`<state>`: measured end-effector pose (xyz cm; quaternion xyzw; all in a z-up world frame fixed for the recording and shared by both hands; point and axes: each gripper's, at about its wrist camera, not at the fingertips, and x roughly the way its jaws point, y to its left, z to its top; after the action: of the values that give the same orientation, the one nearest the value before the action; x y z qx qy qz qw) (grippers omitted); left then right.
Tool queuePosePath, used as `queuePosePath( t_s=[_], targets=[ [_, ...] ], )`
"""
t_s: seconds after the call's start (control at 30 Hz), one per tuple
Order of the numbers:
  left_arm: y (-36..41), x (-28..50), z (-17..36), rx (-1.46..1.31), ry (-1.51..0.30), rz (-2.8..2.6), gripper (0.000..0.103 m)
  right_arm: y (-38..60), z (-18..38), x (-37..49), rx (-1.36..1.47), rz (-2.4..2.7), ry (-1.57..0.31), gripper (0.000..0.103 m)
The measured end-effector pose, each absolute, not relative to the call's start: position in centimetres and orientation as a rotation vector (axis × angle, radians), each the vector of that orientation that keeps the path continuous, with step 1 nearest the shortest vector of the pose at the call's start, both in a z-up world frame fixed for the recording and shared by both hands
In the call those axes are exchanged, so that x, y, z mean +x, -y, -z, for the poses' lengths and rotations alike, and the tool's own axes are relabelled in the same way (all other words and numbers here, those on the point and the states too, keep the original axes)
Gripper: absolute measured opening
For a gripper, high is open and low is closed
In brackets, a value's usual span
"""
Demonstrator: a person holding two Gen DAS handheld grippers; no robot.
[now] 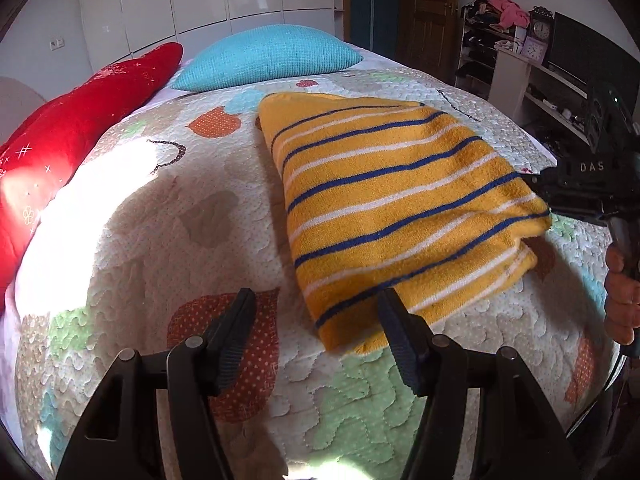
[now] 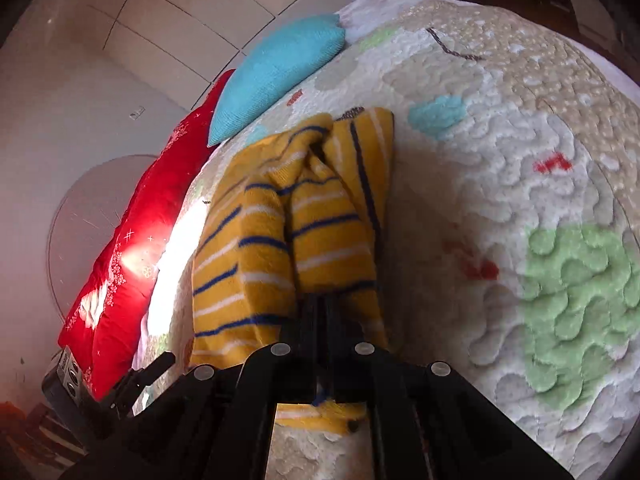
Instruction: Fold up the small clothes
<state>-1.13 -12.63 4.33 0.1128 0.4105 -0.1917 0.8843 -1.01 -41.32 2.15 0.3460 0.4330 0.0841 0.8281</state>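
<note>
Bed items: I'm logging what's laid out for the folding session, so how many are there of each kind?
Pillows: 2, a red pillow and a turquoise pillow
Striped yellow garment: 1
Patterned quilt: 1
Total: 4

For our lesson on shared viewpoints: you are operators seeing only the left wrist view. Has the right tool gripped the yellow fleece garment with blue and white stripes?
Observer: Yes. In the right wrist view the right tool is shut on the yellow fleece garment.
Operator: Is the fabric flat there?
Observer: No, it bunches into two raised folds ahead of the tool.
Operator: Any cloth behind the pinch?
Observer: A bit of it shows beneath the tool, over the quilted bedspread.
</note>
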Motion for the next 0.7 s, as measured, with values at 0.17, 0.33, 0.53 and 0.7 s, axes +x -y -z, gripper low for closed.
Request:
queuePosePath(
  t_s=[0.17, 0.33, 0.53, 0.7],
  targets=[
    [10.0, -3.1, -4.6, 0.187, -0.873, 0.377, 0.062, 43.2, -0.9, -5.8, 0.784, -0.081, -0.878, 0.009],
    [8.2, -4.9, -5.5, 0.127, -0.836, 0.329, 0.068, 40.8, -6.1, -7.9, 0.700, -0.129, -0.711, 0.020],
    [5.4, -6.1, -6.5, 0.039, -0.807, 0.284, 0.068, 31.8, -6.2, -5.9, 0.661, -0.404, -0.791, 0.045],
    [2.6, -6.2, -6.7, -0.027, -0.809, 0.250, 0.069, 28.2, -2.8, -4.7, 0.733, -0.396, -0.854, 0.048]
  ],
)
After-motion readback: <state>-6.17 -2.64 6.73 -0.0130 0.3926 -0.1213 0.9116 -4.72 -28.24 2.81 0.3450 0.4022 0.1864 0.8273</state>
